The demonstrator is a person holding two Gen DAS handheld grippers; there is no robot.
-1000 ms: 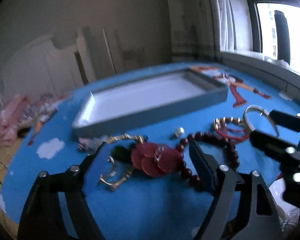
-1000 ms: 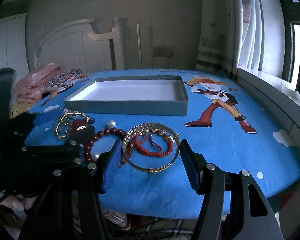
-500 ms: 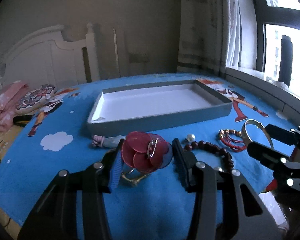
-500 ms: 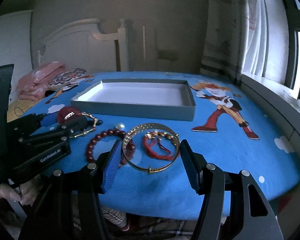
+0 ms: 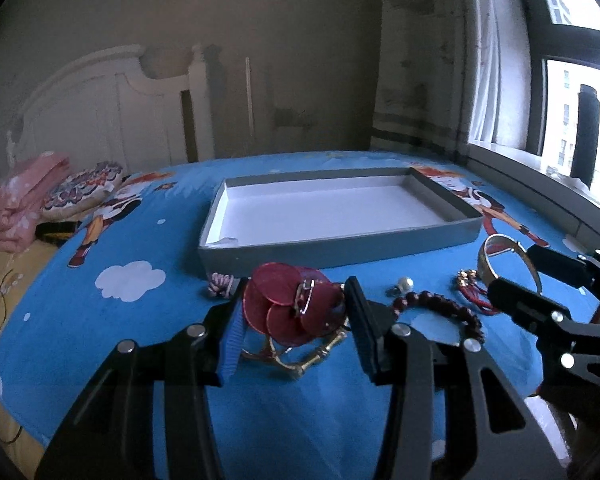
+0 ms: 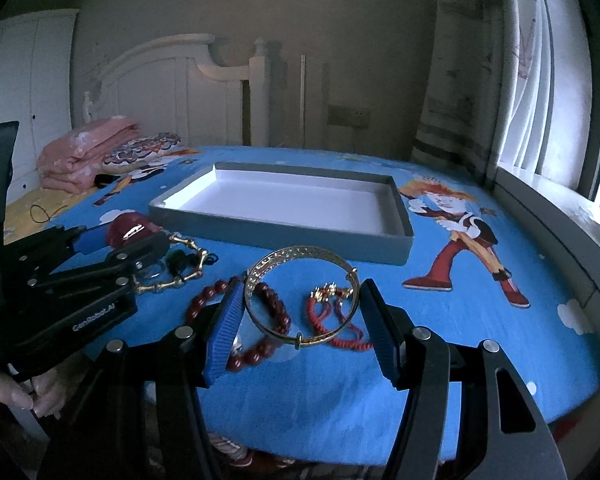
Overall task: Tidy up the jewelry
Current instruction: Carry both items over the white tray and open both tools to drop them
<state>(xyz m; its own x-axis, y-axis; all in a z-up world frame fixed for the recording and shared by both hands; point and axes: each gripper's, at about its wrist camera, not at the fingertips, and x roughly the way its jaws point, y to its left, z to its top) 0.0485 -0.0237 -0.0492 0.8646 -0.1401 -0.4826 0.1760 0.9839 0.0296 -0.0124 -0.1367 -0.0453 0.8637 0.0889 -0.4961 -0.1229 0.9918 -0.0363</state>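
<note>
My left gripper (image 5: 294, 316) is shut on a red disc ornament (image 5: 292, 306) and holds it above the blue cloth; it also shows in the right wrist view (image 6: 130, 232). A gold chain bracelet (image 5: 300, 356) lies beneath it. My right gripper (image 6: 302, 312) is shut on a gold bangle (image 6: 300, 292), tilted up off the cloth; the bangle also shows in the left wrist view (image 5: 504, 252). A dark red bead bracelet (image 6: 260, 344) and a red cord bracelet (image 6: 332, 320) lie under it. The grey tray (image 5: 340, 248) with white floor stands behind.
A pearl earring (image 5: 404, 283) and a small pink knot (image 5: 220, 283) lie near the tray's front wall. Folded pink cloth (image 6: 84, 156) and a patterned cushion (image 6: 140, 148) sit at the far left. A window ledge (image 6: 560, 232) runs along the right.
My left gripper closed on the red disc ornament and lifted it off the cloth. My right gripper closed on the gold bangle and tilted it up.
</note>
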